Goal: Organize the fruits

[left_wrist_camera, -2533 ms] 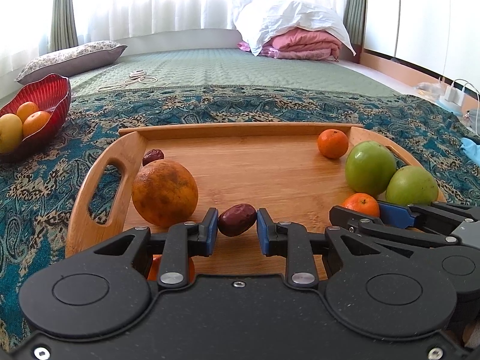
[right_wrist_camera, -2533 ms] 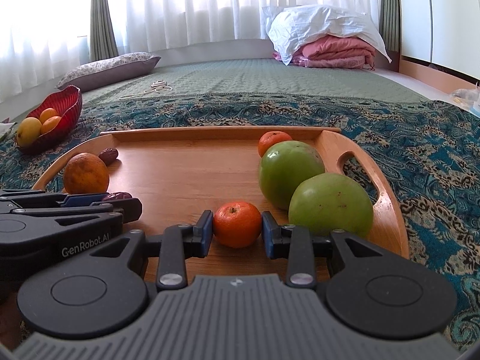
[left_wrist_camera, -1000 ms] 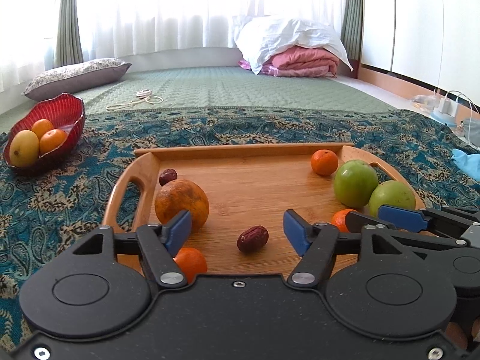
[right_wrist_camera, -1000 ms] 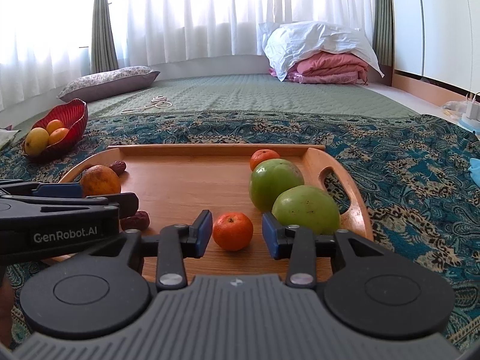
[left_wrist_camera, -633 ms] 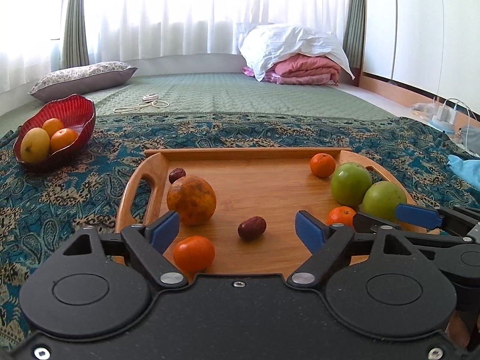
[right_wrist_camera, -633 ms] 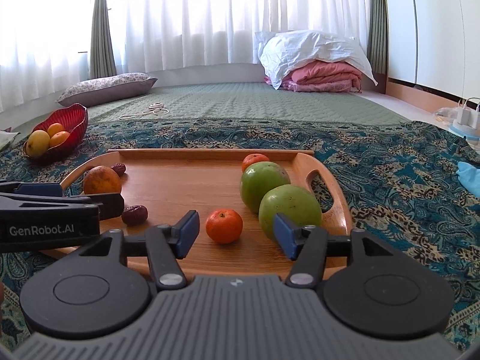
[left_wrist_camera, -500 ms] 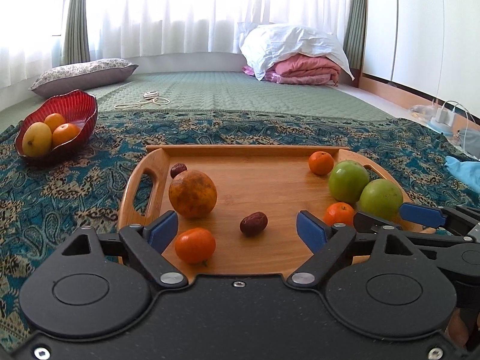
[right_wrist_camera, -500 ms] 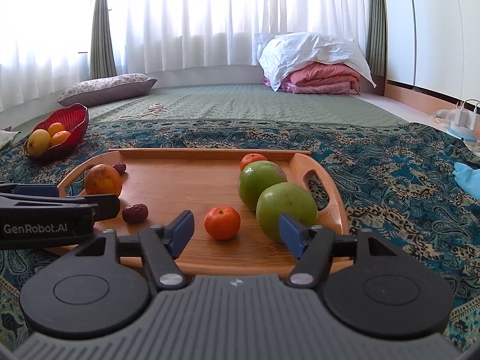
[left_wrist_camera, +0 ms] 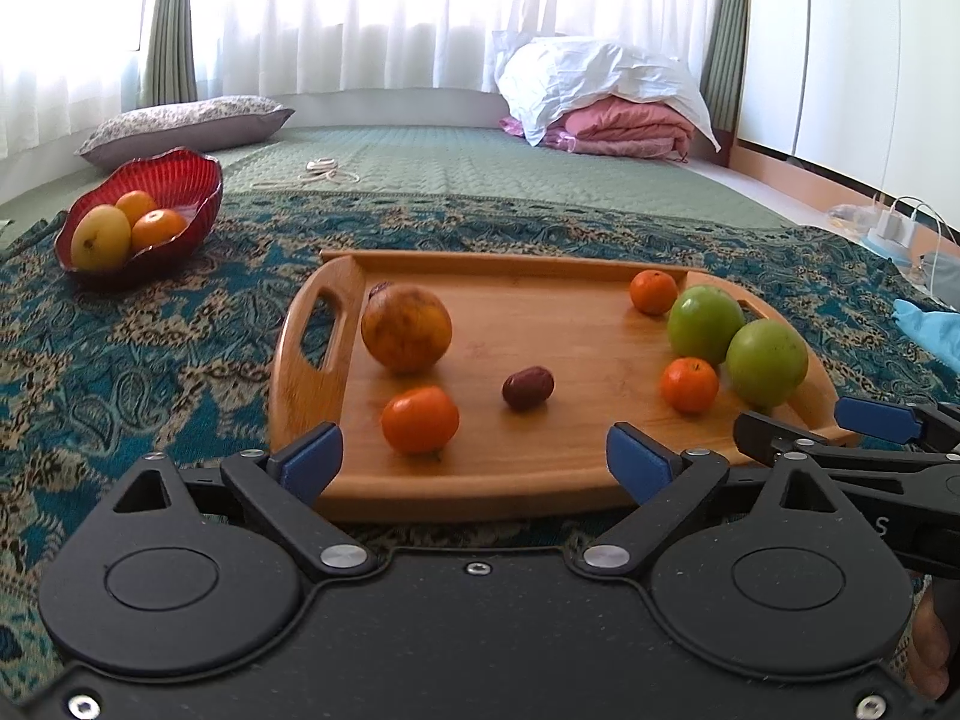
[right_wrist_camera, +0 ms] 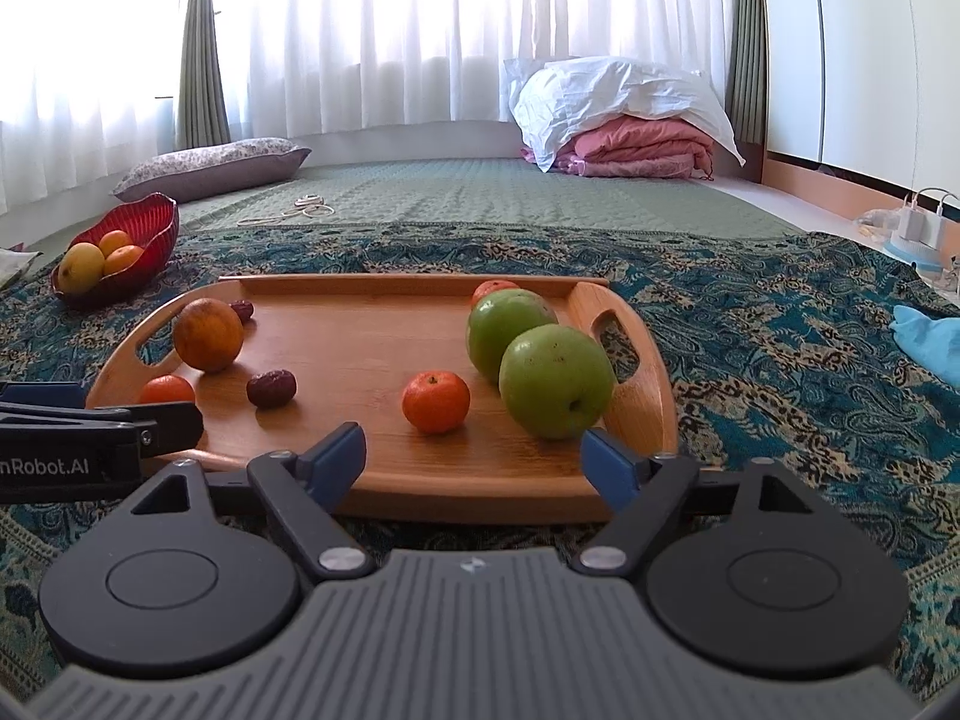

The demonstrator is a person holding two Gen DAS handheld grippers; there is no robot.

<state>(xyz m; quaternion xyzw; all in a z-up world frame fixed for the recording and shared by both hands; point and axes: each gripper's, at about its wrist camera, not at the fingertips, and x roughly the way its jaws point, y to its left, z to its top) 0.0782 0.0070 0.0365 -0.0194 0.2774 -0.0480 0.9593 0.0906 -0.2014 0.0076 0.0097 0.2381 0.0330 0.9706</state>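
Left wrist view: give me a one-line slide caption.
Left gripper opening, empty, short of a wooden tray holding a date, mandarins and green apples.

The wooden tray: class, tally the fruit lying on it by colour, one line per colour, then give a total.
On the wooden tray:
Small bright orange: 3
Large mottled orange: 1
Green: 2
Dark red-brown: 2
Total: 8

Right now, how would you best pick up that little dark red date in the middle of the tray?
Grip the date across its narrow middle, coming from the tray's near edge. It lies lengthwise on bare wood, clear of neighbouring fruit, so the pads should fit either side.
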